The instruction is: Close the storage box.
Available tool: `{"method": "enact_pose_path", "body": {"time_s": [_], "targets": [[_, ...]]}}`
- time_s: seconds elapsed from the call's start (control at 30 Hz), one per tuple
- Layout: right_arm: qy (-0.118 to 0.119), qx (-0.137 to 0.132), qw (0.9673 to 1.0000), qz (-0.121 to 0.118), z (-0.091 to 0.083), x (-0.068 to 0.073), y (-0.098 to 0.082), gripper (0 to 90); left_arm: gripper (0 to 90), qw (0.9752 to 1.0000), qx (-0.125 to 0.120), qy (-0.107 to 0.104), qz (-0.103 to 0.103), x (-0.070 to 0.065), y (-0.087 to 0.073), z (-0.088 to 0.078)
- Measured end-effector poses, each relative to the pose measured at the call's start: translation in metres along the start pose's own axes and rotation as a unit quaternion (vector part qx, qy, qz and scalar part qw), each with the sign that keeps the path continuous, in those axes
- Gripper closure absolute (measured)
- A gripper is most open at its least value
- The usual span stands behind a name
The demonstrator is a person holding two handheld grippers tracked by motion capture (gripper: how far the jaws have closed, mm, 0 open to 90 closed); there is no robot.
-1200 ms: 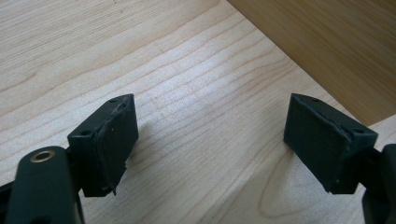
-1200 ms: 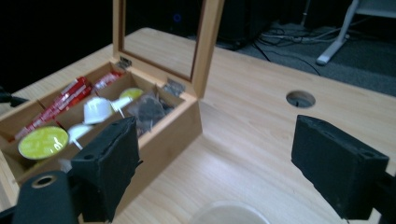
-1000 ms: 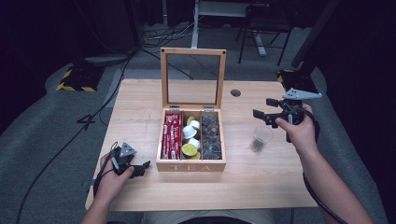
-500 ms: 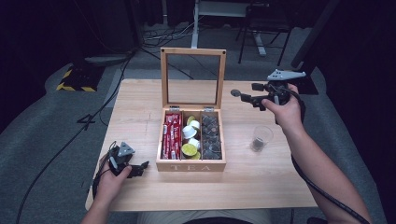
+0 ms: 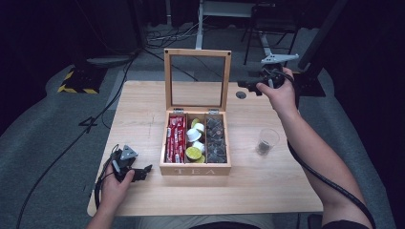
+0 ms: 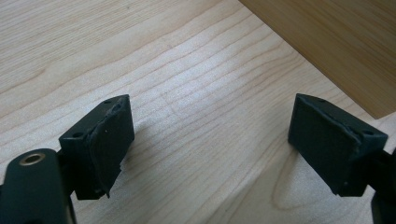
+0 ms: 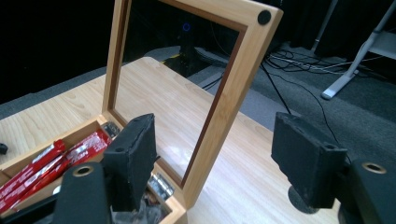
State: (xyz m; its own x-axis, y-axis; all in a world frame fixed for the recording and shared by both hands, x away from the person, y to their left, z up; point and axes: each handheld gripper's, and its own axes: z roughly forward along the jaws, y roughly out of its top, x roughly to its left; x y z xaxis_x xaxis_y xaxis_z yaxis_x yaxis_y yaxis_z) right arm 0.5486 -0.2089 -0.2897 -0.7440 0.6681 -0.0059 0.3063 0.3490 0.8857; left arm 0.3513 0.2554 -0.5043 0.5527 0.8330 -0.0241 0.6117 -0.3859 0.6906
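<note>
Wooden lid edge stands between the narrowing, empty right gripper; left gripper gapes over bare table.

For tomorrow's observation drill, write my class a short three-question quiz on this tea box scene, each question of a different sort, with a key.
1. True or false: the lid of the tea box stands upright.
2. What fills the box's left compartment? A) red packets B) spoons C) coins
3. Which gripper hovers by the lid's side edge, jaws apart?

Key:
1. True.
2. A, red packets.
3. The right gripper; the left gripper rests open on the table, and the plastic cup stands apart.
</note>
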Motion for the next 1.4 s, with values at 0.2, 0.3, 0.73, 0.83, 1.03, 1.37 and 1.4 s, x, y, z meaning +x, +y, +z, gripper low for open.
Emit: {"method": "enact_pose_path", "body": {"time_s": [0.2,0.3,0.73,0.83,1.03,1.37,1.4], "targets": [[0.006,0.000,0.9999,0.009,0.018,-0.008,0.010,32.1,14.9,1.0000,0.001,-0.002,0.000,0.000,0.000,0.000],[0.006,0.000,0.9999,0.016,0.027,-0.013,0.013,32.1,14.8,1.0000,0.000,-0.002,-0.001,0.000,0.000,0.000],[0.006,-0.002,0.9993,0.038,0.060,-0.034,0.025,34.0,14.8,1.0000,0.001,-0.002,0.000,0.000,0.000,0.000],[0.006,-0.004,0.9991,0.042,0.065,-0.036,0.028,36.3,14.8,1.0000,0.001,-0.002,0.000,0.000,0.000,0.000],[-0.008,-0.017,0.9984,0.053,0.075,-0.035,0.031,41.9,14.8,1.0000,0.001,-0.002,0.000,0.000,0.000,0.000],[0.001,-0.022,0.9979,0.061,0.087,-0.036,0.041,53.8,14.9,1.0000,0.001,-0.003,0.000,0.000,0.000,0.000],[0.003,-0.022,0.9980,0.060,0.087,-0.036,0.042,55.1,14.8,1.0000,0.002,-0.004,0.000,0.000,0.000,-0.001]]}}
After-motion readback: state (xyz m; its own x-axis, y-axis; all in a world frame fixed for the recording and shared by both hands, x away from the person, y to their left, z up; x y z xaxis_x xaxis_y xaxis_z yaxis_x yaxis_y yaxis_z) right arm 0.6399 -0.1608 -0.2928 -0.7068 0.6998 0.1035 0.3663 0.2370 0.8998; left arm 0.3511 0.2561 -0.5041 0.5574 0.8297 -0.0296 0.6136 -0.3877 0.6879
